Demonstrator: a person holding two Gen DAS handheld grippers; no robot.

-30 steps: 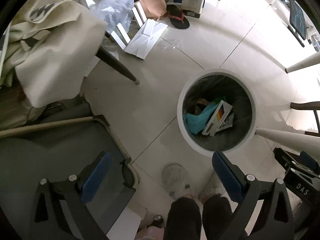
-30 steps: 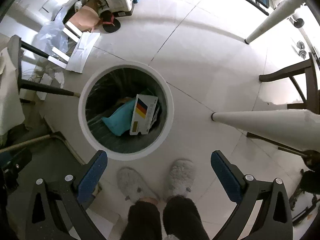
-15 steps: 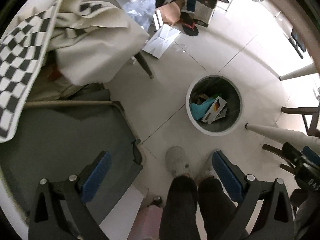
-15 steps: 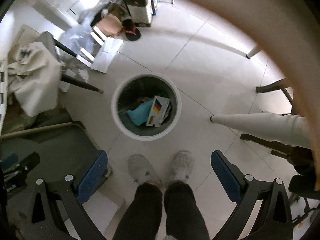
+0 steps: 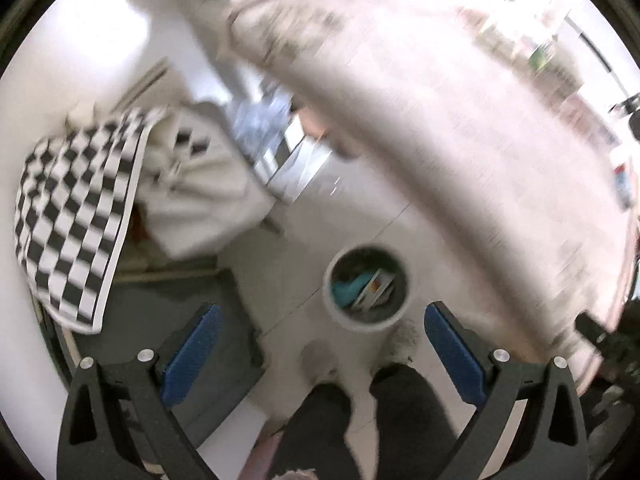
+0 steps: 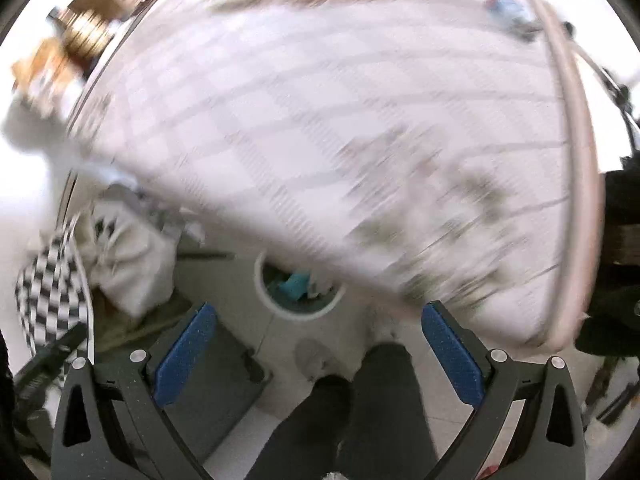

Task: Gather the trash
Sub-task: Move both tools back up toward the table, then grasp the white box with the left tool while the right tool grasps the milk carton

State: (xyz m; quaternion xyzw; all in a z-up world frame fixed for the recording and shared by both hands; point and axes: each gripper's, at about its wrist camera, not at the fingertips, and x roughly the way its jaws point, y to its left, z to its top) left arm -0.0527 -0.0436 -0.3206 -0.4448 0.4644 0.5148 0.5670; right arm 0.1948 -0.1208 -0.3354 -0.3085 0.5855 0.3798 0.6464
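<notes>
Two grippers were up high, and both looked down at the floor. The left gripper had its blue pads wide apart with nothing between them. The right gripper was the same, wide and holding nothing.

The bin stood on the white floor, low in the middle of the left view, just above the person's slippers. Some trash was already in it: a teal thing and a white box with a bit of color on it. In the right view the bin sat in the lower middle too, but the table hid its top part.

A big pale table filled the upper right of both views. It was very blurry. There were small things along its far edge at the top of the frames, but I could not tell what they were or if they were trash.

A black and white checked cloth hung at the left, beside some white cloth.

I think the job was partly done, since the bin held a few things. Both grippers were free to pick up more. What was left was to find the next piece, maybe on the table, grab it, and drop it in the bin. The blur made it hard to say how much was left.
</notes>
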